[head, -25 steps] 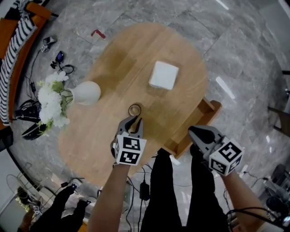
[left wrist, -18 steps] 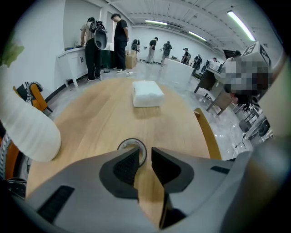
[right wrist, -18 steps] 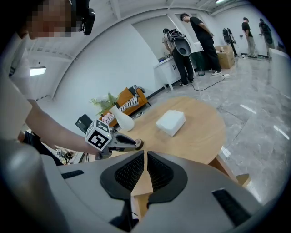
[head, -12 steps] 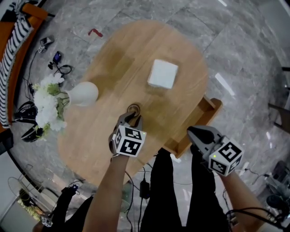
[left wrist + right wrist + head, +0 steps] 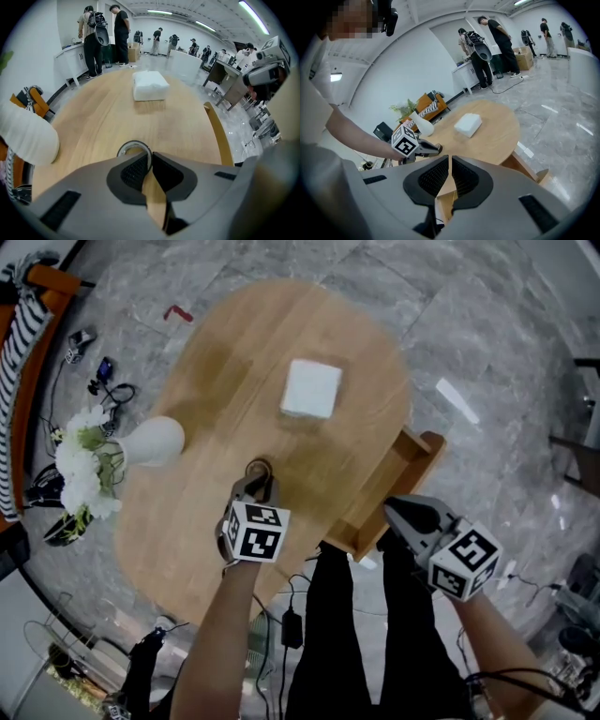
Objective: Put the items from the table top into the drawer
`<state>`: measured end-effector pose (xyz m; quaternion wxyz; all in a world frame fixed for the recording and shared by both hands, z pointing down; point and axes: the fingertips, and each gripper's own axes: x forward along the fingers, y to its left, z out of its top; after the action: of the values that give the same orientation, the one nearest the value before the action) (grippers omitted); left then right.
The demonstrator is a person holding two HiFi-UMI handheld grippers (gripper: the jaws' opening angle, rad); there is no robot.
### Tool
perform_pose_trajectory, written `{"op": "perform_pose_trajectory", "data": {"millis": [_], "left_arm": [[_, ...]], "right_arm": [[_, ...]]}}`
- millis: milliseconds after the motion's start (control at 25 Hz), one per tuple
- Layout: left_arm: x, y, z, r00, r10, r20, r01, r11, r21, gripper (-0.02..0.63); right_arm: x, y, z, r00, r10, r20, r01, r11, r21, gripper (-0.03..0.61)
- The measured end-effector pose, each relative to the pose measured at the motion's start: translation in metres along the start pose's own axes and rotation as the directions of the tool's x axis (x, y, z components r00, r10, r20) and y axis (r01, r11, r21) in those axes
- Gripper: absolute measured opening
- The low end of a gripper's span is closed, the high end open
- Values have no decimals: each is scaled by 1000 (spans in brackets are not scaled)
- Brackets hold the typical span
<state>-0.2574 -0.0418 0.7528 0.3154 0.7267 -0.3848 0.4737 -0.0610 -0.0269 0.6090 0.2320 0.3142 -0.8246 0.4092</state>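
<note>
My left gripper (image 5: 260, 474), jaws just closing, now pinches the rim of the ring (image 5: 133, 147) on the table (image 5: 234, 362), so I squeeze firm, lift straight, then swing to the open drawer (image 5: 398, 474); right gripper (image 5: 450, 161) clenched, empty.

I saw bare tabletop (image 5: 225, 371) between the white pack (image 5: 311, 388) and the vase (image 5: 155, 442); the drawer (image 5: 424, 448) stood open, unblocked from above.

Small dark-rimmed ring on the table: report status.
Left gripper jaws just closing on rim of small dark-rimmed ring, flat on wooden table. Right gripper shut, empty, by open wooden drawer. White square packet well clear.
</note>
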Motion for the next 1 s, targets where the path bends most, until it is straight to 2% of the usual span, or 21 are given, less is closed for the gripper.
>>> {"op": "perform_pose_trajectory", "data": {"millis": [440, 1000], "left_arm": [[-12, -41, 4, 1000, -5, 17, 5, 1000, -21, 35], [-12, -112, 5, 999, -15, 29, 16, 999, -48, 35]], "right_arm": [[-26, -15, -7, 1000, 6, -4, -6, 1000, -21, 44], [-57, -23, -45, 996, 61, -62, -64, 996, -58, 44]]}}
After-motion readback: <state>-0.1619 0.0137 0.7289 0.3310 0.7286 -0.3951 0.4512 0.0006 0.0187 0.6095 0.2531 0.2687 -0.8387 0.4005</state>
